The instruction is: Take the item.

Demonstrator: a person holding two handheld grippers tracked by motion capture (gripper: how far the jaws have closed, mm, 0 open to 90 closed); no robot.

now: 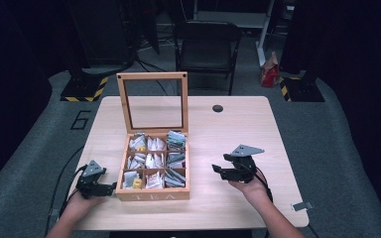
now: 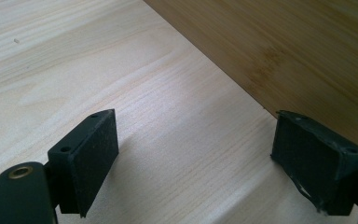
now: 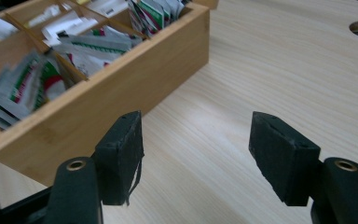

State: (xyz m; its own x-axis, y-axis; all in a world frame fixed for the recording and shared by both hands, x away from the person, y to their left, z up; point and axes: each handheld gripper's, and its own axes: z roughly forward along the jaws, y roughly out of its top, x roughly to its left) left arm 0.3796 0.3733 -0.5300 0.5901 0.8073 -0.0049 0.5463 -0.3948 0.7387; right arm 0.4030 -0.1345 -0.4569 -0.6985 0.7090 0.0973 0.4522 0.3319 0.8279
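Flanking tea box [image 1: 153, 164]: left gripper [image 1: 110, 188] at 8 o'clock, nearer; right gripper [image 1: 217, 170] at 3 o'clock. Both agape, empty.

Matt wooden tea box [image 1: 152, 195], table [image 1: 238, 129]

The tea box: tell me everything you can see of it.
The tea box looks like bamboo or light wood, square, with TEA lettered on its front wall. Its lid, a wooden frame around a clear pane, stands open and upright at the back. Inside, dividers make nine compartments in a three-by-three grid, all holding tea bag packets, mostly white, green and grey. It sits flat on the table, left of centre. The left gripper is close beside its left wall; contact cannot be told.
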